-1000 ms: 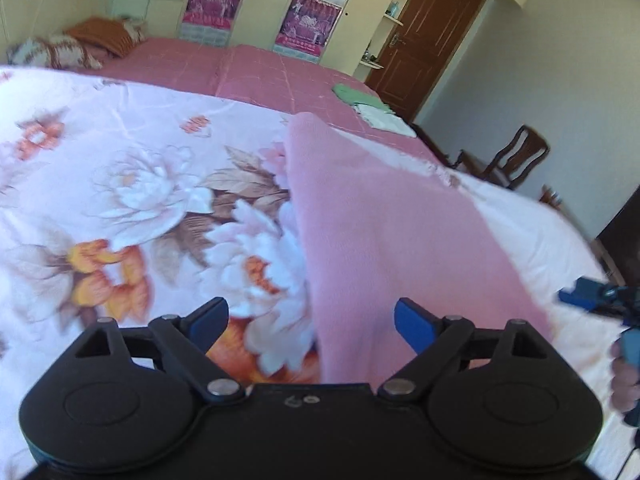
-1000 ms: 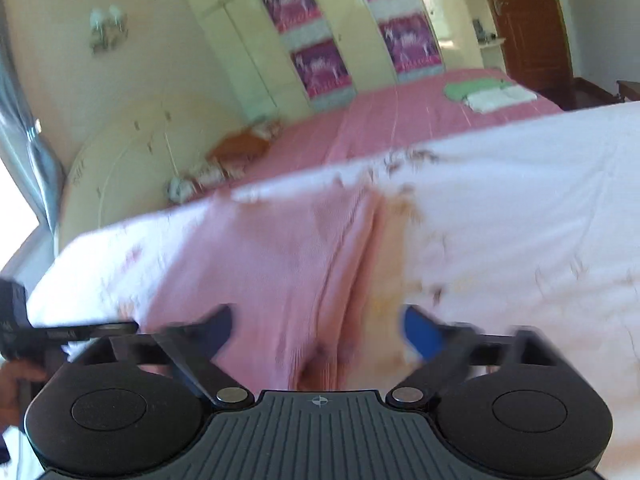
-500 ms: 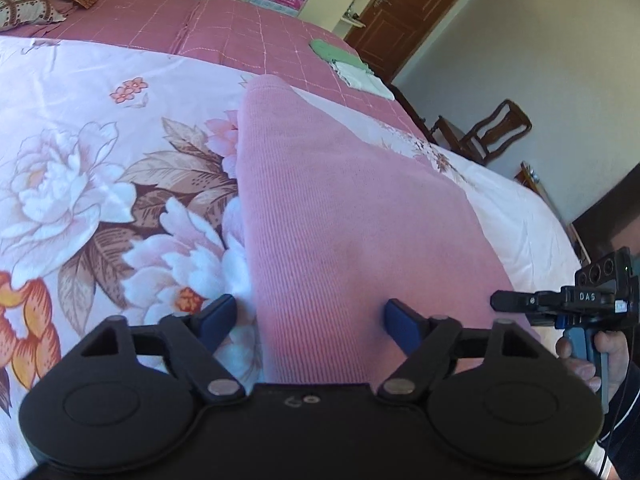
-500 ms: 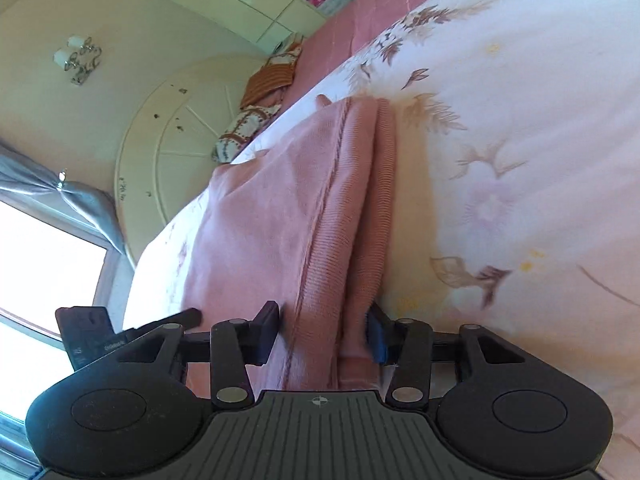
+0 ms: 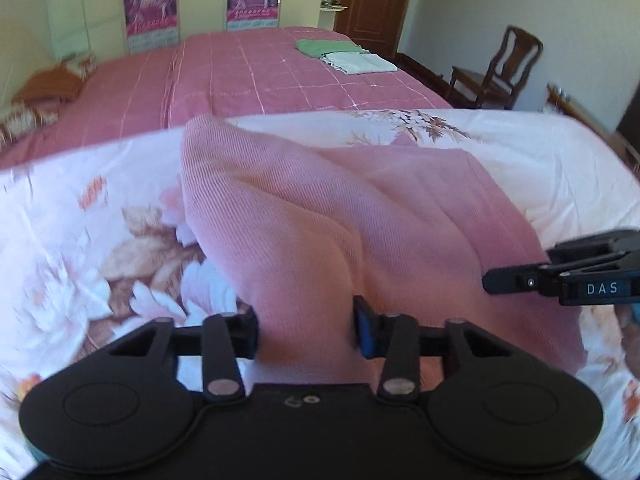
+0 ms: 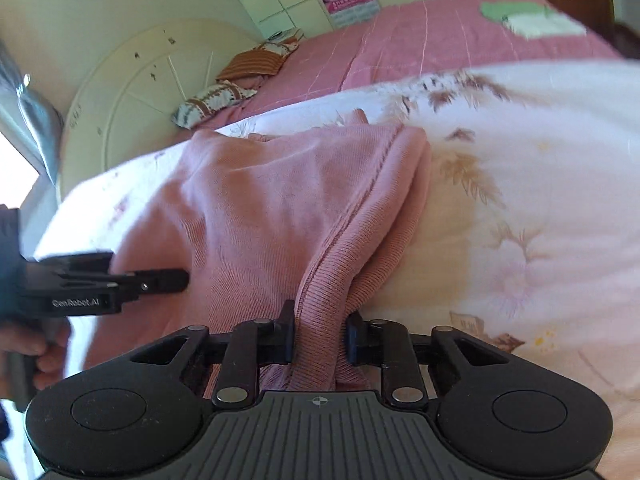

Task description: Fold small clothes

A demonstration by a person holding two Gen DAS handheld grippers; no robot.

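A pink ribbed garment (image 5: 320,216) lies on a white floral bedspread (image 5: 80,240). My left gripper (image 5: 306,326) is shut on its near edge and lifts the cloth into a ridge. In the right wrist view the same pink garment (image 6: 260,208) shows with its hem bunched. My right gripper (image 6: 320,330) is shut on that hem fold. The right gripper also shows at the right edge of the left wrist view (image 5: 560,276). The left gripper shows at the left of the right wrist view (image 6: 100,288).
A second bed with a pink checked cover (image 5: 248,76) stands behind, with folded green and white clothes (image 5: 344,56) on it. Pillows (image 6: 216,100) lie by a cream headboard (image 6: 132,92). A wooden chair (image 5: 500,72) and a brown door (image 5: 372,0) are at the far right.
Both grippers have closed on the near edge of the pink garment. They have raised it, so the cloth now bunches into folds.
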